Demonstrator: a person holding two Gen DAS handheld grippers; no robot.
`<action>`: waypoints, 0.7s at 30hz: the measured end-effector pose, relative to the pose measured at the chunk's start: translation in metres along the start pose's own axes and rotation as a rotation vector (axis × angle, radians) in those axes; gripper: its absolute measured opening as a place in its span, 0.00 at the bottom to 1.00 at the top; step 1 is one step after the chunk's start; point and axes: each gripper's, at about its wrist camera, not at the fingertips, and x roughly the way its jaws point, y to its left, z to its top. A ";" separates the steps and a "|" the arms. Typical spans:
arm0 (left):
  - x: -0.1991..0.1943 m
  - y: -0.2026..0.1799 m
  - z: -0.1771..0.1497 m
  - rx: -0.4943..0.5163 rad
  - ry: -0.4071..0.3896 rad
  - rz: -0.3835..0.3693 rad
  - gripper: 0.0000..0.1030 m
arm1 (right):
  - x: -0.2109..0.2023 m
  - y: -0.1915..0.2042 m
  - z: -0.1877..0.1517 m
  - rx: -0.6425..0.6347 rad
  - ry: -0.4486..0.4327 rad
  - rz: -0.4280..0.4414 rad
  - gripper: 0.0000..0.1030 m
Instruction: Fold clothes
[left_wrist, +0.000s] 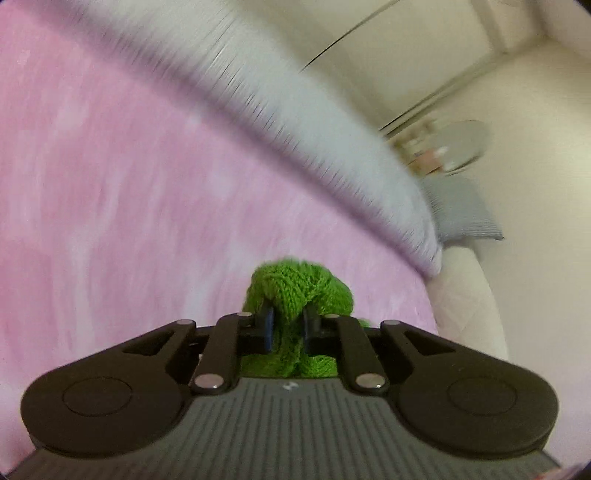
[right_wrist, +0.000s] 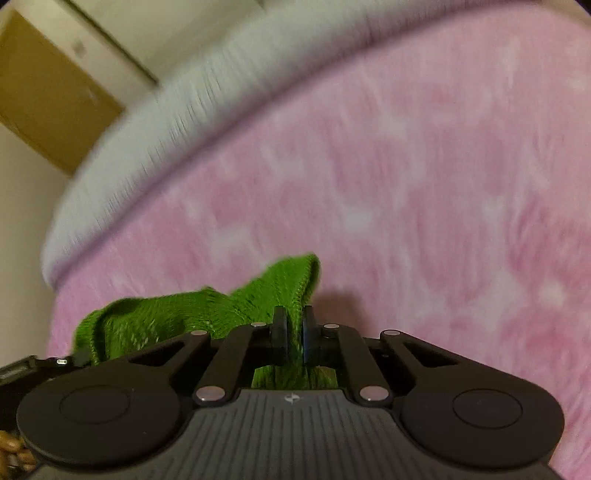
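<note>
pink bedspread (left_wrist: 110, 184), both jaws clamping green knit (left_wrist: 295, 291)

Motion blur smears the pink blanket (left_wrist: 129, 203); the green knit (right_wrist: 177, 314) runs hidden beneath the gripper body.

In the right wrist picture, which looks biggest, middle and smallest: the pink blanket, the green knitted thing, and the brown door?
1. Pink blanket, filling most of the view.
2. Green knitted garment, pinched in the right gripper.
3. Brown door.

The garment and door look close in size; the garment is much nearer the camera, so their order is unsure.
</note>
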 end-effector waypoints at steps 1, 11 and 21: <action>0.000 -0.010 0.012 0.050 -0.012 0.025 0.18 | -0.010 0.004 0.007 -0.013 -0.067 0.007 0.07; 0.000 0.046 -0.008 -0.048 0.126 0.298 0.48 | -0.009 -0.010 0.019 0.091 -0.096 -0.245 0.66; -0.083 0.093 -0.166 -0.252 0.390 0.422 0.50 | -0.061 -0.067 -0.109 0.171 0.269 -0.342 0.66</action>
